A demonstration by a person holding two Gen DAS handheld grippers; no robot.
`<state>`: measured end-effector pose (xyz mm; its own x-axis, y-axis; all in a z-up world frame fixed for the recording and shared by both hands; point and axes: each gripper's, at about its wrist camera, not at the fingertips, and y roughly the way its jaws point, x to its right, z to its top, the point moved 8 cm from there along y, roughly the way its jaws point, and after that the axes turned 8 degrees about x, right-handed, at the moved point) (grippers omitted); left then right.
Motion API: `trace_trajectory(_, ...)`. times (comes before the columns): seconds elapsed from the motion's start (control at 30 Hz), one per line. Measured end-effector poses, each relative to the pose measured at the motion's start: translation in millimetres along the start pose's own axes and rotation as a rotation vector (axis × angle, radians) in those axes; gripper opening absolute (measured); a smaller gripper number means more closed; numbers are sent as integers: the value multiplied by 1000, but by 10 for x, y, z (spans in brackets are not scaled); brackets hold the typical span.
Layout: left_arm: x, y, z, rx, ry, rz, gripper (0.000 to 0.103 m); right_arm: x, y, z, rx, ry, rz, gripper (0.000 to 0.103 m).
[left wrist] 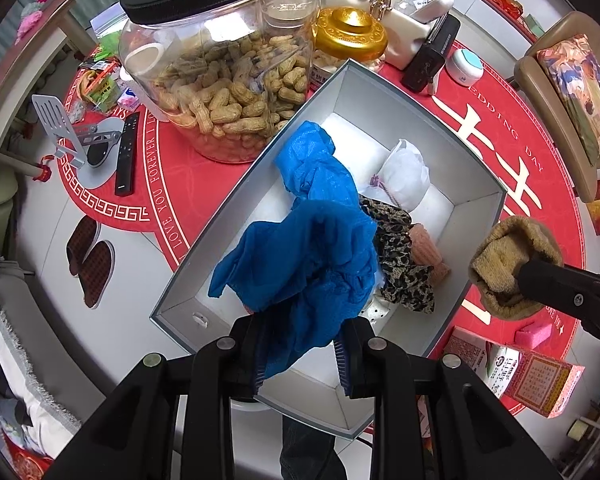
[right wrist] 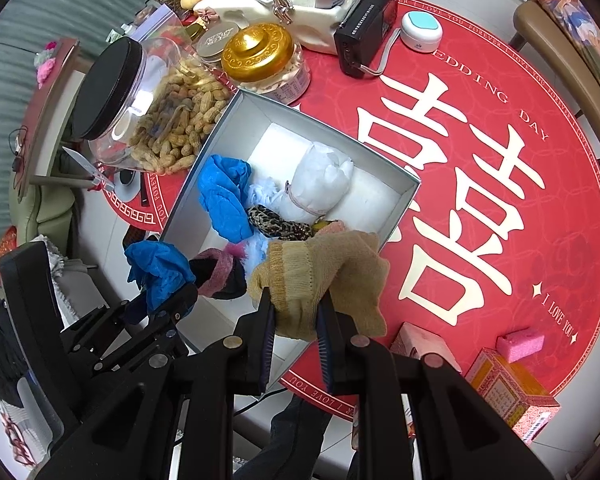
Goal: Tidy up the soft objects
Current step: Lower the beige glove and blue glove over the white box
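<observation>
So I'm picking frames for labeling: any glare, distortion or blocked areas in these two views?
Left wrist view: fisheye bends the grey box edges; glare patches on the peanut jar; the blue fabric in the left gripper hides part of the box floor. Right wrist view: same bending, dark corners; the tan knit in the right gripper covers the box's near corner.
</observation>
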<state>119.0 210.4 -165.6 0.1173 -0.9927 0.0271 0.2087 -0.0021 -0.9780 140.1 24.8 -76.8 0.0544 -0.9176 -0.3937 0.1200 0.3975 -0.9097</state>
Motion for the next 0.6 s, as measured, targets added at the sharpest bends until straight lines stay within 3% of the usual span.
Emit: trace_trajectory(0.6,-21,46,-10,-6,3,4,29,-18,25,22,-2,-5,-5,21)
